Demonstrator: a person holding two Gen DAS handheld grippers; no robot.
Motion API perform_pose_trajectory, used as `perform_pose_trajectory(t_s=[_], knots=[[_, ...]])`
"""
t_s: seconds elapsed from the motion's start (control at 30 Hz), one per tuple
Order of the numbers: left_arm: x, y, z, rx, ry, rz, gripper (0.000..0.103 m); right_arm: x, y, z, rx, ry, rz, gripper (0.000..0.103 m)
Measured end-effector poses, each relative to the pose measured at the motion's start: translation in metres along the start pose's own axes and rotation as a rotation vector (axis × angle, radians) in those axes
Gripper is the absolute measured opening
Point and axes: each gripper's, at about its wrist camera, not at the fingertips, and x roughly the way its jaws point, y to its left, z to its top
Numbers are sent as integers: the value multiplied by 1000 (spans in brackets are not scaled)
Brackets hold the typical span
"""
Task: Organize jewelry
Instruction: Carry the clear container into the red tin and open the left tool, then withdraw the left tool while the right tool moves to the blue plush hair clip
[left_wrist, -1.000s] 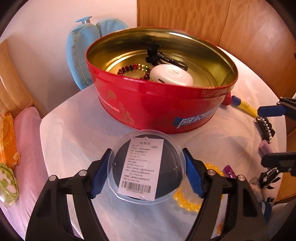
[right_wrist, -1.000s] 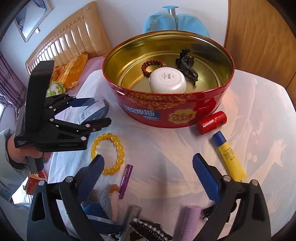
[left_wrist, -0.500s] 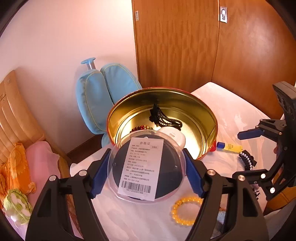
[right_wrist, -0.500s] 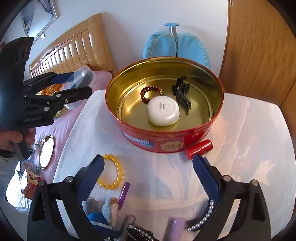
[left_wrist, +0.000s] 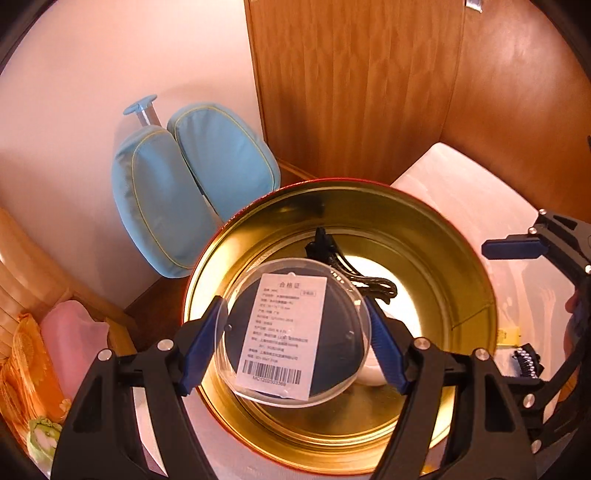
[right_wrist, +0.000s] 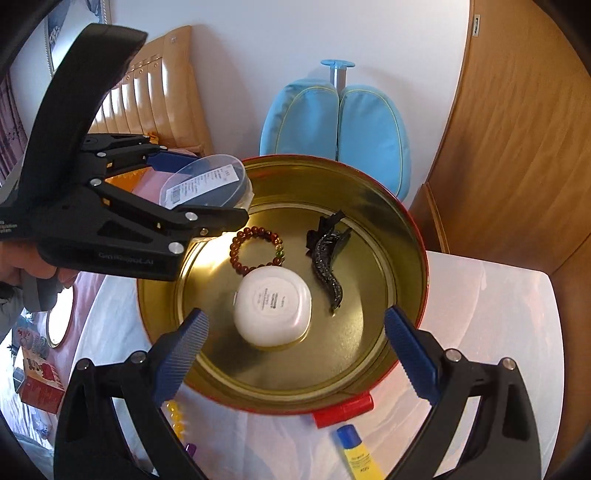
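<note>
Clear round case held over the open tin

Left wrist view: the left gripper (left_wrist: 295, 334) jaws clamp the clear round case (left_wrist: 293, 328) above the gold-lined tin (left_wrist: 458, 236), hiding the white compact (left_wrist: 369, 373). Right wrist view: right gripper (right_wrist: 293, 341) jaws apart, empty; bead bracelet (right_wrist: 256, 251) at 11 o'clock, white-covered counter (right_wrist: 491, 302) cut off.

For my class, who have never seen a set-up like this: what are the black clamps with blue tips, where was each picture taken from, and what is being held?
There is no robot: a person holds one hand-squeezed gripper in each hand, each carrying a camera that looks along its two fingers.

The left view shows the left gripper clamped on a clear round case bearing a barcode label, above a red tin.

The right view shows the right gripper open and empty. Inside the tin lie a bead bracelet, a white case and a black hair clip. A yellow tube lies on the white table.
</note>
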Motion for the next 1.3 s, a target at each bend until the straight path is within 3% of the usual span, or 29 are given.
perform_pose_trajectory(t_s=[0.3, 0.53, 0.93, 1.13, 1.3], knots=[[73, 6, 22, 56, 232, 50, 73, 56, -8, 25, -71, 104, 38, 97], [104, 5, 24, 79, 332, 79, 73, 76, -4, 26, -101, 177, 92, 97], [101, -3, 18, 140, 312, 91, 77, 75, 1, 21, -103, 182, 108, 97], [69, -3, 17, 132, 223, 94, 84, 55, 5, 17, -94, 134, 111, 97], [25, 0, 1, 77, 94, 74, 88, 18, -2, 1, -28, 38, 121, 97]])
